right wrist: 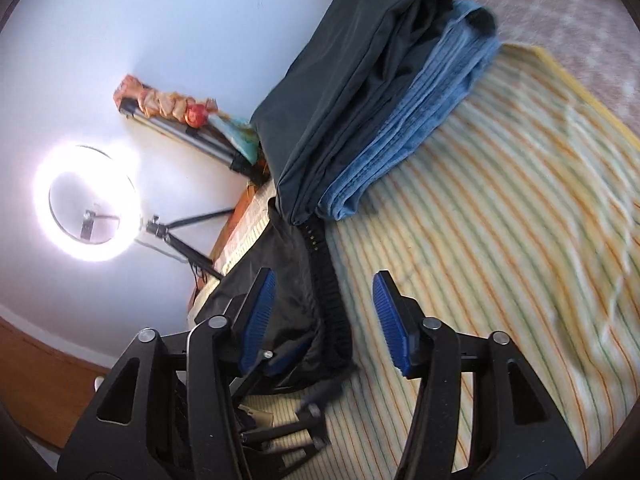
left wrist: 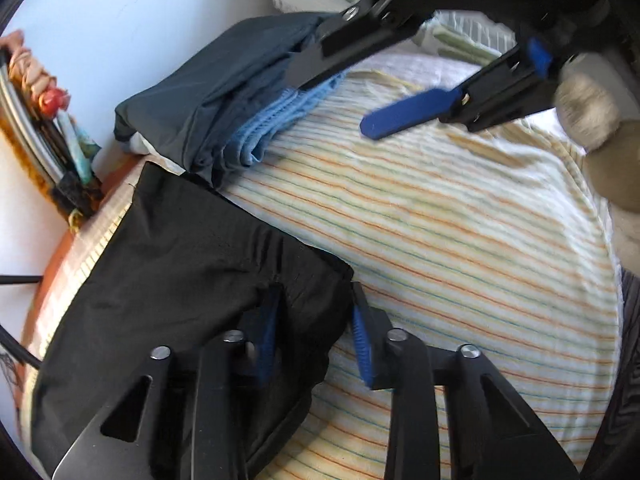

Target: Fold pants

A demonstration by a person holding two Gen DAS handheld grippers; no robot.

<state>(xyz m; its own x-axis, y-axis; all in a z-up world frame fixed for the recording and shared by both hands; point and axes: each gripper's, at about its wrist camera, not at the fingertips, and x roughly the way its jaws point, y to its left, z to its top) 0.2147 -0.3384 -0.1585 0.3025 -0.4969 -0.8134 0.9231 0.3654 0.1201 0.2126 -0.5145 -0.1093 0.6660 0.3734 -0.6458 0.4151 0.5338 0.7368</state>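
Gripping is being prepared: black pants (left wrist: 192, 264) are straddled by both gaping grippers, left gripper (left wrist: 316, 336) and right gripper (right wrist: 324, 316), so clenching is needed next.

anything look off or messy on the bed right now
Mostly tidy. The black pants hang partly over the edge of the striped sheet instead of lying flat, beside the stack of folded clothes.

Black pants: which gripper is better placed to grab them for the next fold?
Left. The left gripper is open with the black pants fabric lying between its fingers; the right gripper hangs open above the striped sheet near the folded stack.
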